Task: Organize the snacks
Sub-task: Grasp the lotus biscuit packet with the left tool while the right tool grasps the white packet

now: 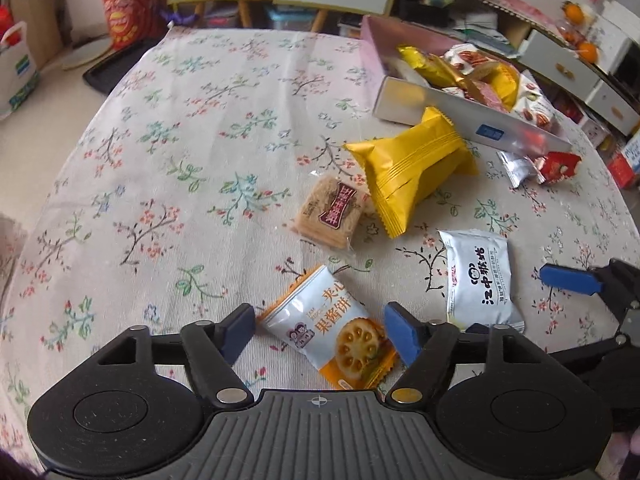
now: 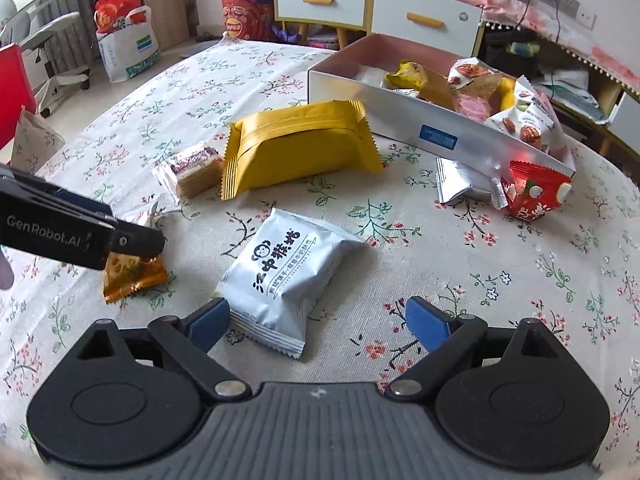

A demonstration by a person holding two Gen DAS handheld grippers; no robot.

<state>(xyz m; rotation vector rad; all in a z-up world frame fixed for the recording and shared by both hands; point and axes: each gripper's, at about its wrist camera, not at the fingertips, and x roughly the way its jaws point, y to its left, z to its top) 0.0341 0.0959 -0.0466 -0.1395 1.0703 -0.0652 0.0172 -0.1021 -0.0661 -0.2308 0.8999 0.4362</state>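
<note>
An orange-and-white jam biscuit packet [image 1: 332, 332] lies flat on the flowered tablecloth between the pads of my left gripper [image 1: 320, 330]. The pads stand just clear of its sides, so the gripper is open. In the right wrist view, one left finger [image 2: 136, 240] covers that packet [image 2: 132, 276]. My right gripper [image 2: 318, 322] is open around the near end of a white packet with black writing [image 2: 288, 264], and its left pad is close to the packet's corner. The white box [image 2: 400, 120], holding several snacks, stands at the back right.
A large yellow packet [image 2: 300, 148] and a clear wafer packet [image 2: 188, 172] lie in mid-table. A silver packet [image 2: 460, 184] and a red one [image 2: 536, 196] rest against the box's front wall. Drawers and bags stand beyond the table edge [image 1: 132, 64].
</note>
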